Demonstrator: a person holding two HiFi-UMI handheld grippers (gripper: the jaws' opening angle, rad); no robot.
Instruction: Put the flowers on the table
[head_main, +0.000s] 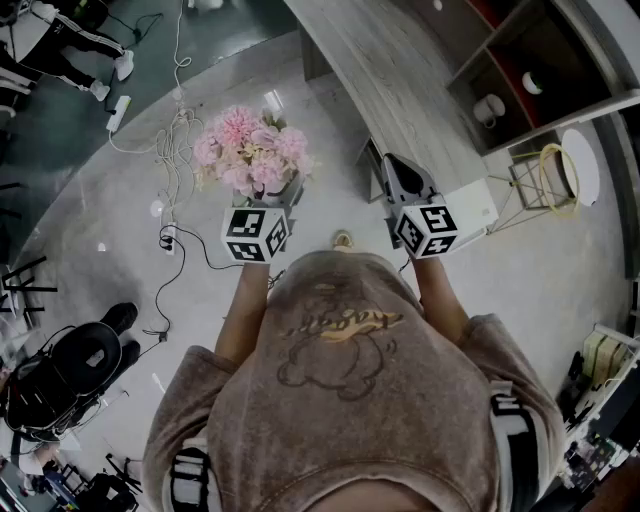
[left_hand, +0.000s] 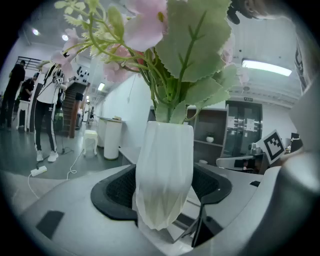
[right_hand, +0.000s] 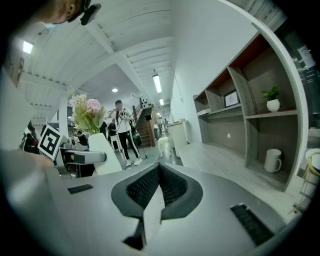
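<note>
A bunch of pink flowers (head_main: 250, 150) with green leaves stands in a white faceted vase (left_hand: 165, 175). My left gripper (head_main: 281, 196) is shut on the vase, whose lower body sits upright between the black pads (left_hand: 117, 190), held in the air above the floor. My right gripper (right_hand: 159, 172) is shut and empty, its tips close together beside the near edge of the long grey wooden table (head_main: 400, 80). The right gripper view shows the vase (right_hand: 105, 150) and flowers (right_hand: 87, 112) off to its left, and the tabletop (right_hand: 225, 165) stretching ahead on the right.
Cables (head_main: 170, 170) and a power strip (head_main: 118, 112) lie on the floor to the left. Shelves (head_main: 510, 80) behind the table hold a mug (right_hand: 272, 160) and a small plant (right_hand: 272, 100). A wire side table (head_main: 555, 170) stands right. A person (right_hand: 122, 130) stands far back.
</note>
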